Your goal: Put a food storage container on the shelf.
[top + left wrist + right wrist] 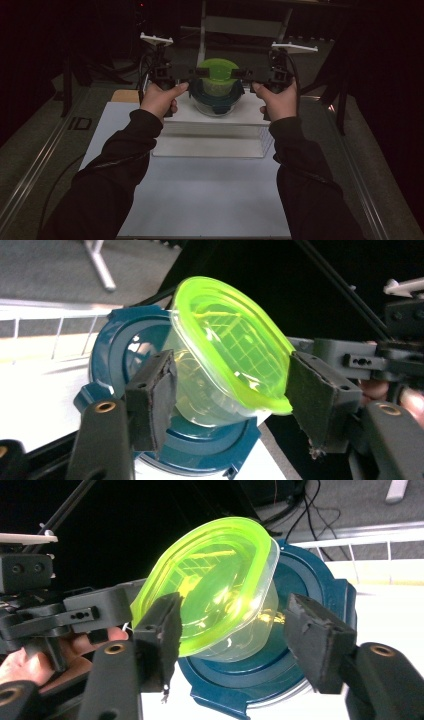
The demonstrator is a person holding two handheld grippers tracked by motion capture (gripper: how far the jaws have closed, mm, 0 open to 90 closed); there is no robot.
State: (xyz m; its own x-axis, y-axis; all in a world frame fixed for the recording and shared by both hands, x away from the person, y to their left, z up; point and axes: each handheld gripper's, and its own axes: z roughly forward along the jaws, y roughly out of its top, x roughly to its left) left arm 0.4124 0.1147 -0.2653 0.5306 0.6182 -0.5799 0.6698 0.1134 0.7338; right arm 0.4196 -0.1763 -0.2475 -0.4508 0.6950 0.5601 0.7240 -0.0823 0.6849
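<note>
On top of the dark blue lid (216, 96) of a glass bowl (216, 106) sits a small clear tub (200, 385) with a bright green lid (217, 69), and everything else lies around it. The bowl stands on a white block (210, 131) on the table (200, 200). The left gripper (197, 73) reaches in from the tub's left, the right gripper (239, 73) from its right. Each gripper's jaws stand apart on either side of the tub, the pads close beside the green rim without pressing it, gripping nothing.
</note>
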